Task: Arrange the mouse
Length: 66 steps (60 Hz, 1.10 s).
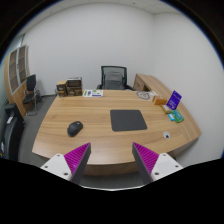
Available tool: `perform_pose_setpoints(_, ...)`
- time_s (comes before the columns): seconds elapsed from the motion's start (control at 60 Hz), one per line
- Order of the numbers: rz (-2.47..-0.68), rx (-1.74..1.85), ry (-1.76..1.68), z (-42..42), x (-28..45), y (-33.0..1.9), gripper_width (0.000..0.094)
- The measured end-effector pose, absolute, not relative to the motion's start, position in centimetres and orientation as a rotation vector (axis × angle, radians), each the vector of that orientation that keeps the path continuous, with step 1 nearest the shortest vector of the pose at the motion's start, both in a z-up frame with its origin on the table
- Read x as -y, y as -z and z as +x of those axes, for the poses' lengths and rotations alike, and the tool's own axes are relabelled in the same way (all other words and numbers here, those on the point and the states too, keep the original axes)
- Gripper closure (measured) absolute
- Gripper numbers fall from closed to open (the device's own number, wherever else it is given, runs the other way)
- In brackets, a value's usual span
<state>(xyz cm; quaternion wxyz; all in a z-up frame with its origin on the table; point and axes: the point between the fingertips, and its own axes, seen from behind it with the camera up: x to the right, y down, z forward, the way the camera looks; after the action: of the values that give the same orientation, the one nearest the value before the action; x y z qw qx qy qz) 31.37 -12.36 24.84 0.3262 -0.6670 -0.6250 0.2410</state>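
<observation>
Mouse (75, 128) lay dark and alone on the wooden bench (100, 140), toward the left of the top, well ahead of the fingers and touching nothing but the wood. To its right, well apart from it, a dark mouse mat (127, 120) lay flat near the middle of the bench. Farther right, near the curved edge, stood a purple box (175, 99) with a small teal thing (176, 116) just in front of it, and a small white object (167, 135) sat nearer the front edge. Papers (93, 93) lay at the far side of the bench, and a black office chair (115, 77) stood behind it against the white wall. Brown boxes (70, 88) sat on the floor beyond the far left end, near a shelf unit (18, 70). The gripper (111, 160) hovered above the near edge of the bench, its fingers (74, 159) spread wide apart with nothing between them, pink pads facing inward
</observation>
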Motion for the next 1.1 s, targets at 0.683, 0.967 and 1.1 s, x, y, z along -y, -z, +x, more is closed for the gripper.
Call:
perform_pose_setpoints(0.683, -1.727, 1.715, -0.767, 25.5, 26.2, -17.3, 0.0074)
perform_pose_setpoints(0.967, -1.733, 1.771, -0.810, 21.6, 32.4, -11.8, 0.0074)
perform_pose_setpoints(1.1, -1.740, 1.770, -0.804, 18.6, 33.0, -9.0, 0.0077)
